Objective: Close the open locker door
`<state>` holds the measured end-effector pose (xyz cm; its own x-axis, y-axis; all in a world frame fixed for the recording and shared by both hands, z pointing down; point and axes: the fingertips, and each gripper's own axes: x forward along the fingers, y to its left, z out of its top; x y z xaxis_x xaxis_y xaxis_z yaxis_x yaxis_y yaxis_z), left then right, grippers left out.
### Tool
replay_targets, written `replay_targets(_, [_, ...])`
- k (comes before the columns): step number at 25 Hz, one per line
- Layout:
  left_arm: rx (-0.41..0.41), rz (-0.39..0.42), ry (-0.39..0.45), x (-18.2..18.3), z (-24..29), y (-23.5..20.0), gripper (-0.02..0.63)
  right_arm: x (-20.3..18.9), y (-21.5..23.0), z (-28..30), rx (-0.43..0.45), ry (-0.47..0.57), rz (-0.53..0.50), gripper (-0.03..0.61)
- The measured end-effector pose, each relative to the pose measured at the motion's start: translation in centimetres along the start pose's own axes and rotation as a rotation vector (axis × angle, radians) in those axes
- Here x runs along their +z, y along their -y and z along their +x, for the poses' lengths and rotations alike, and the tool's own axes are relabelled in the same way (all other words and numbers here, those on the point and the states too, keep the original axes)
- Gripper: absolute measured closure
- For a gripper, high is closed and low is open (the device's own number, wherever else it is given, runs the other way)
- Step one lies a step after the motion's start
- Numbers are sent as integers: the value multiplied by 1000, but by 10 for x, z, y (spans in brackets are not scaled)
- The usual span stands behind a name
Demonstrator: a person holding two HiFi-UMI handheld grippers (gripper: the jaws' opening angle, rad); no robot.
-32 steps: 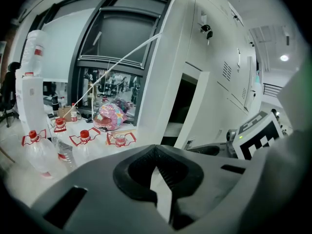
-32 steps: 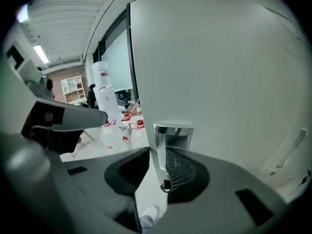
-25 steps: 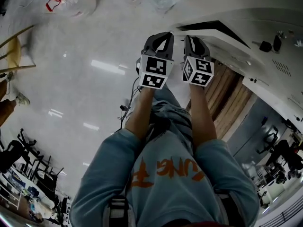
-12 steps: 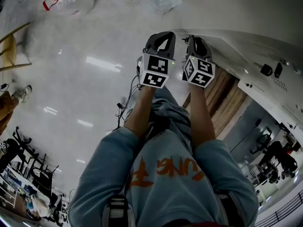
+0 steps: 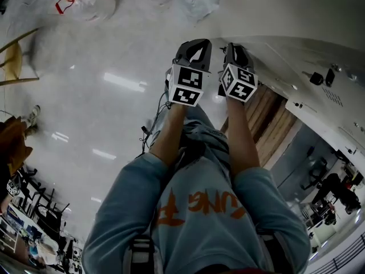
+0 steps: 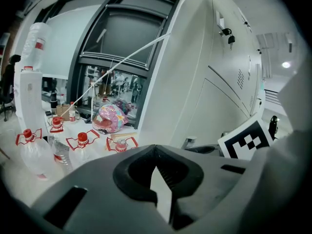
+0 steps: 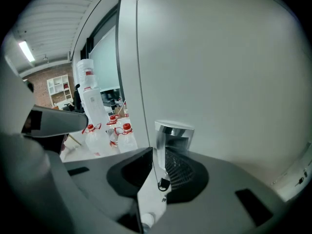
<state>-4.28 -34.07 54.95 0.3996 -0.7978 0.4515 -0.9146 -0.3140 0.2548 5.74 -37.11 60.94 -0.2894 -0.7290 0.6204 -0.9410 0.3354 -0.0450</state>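
White lockers run along the right of the head view, with keys hanging in one door. My right gripper is shut and sits right against a white locker door. A small metal handle on that door stands just beyond the right fingertips, and I cannot tell whether they touch it. My left gripper is shut, holds nothing, and hangs beside the right one over the floor. In the left gripper view, the locker fronts rise at the right with keys in a lock.
Several large water bottles with red caps stand on the glossy floor ahead, also seen as bottles at the left. A wooden strip lies by the locker base. A person is at the far left edge, and a cable trails on the floor.
Both grippers have stayed almost in place, side by side. The head view has shifted a little, so the lockers' keys sit lower, and the person at the left has come further in.
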Motion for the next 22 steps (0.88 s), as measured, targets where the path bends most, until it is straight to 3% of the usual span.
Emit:
replay_targets(11, [43,42,113,22,-73,13,595,4,-12,-73,9,120,31,502])
replay_targets(18, [-6,113,194,45,-141,62,595,38,-27,-185,36,338,132,518])
replay_targets(22, [-42,151,256,78,-177,93,595,69,-26,-251,36,440,114,532])
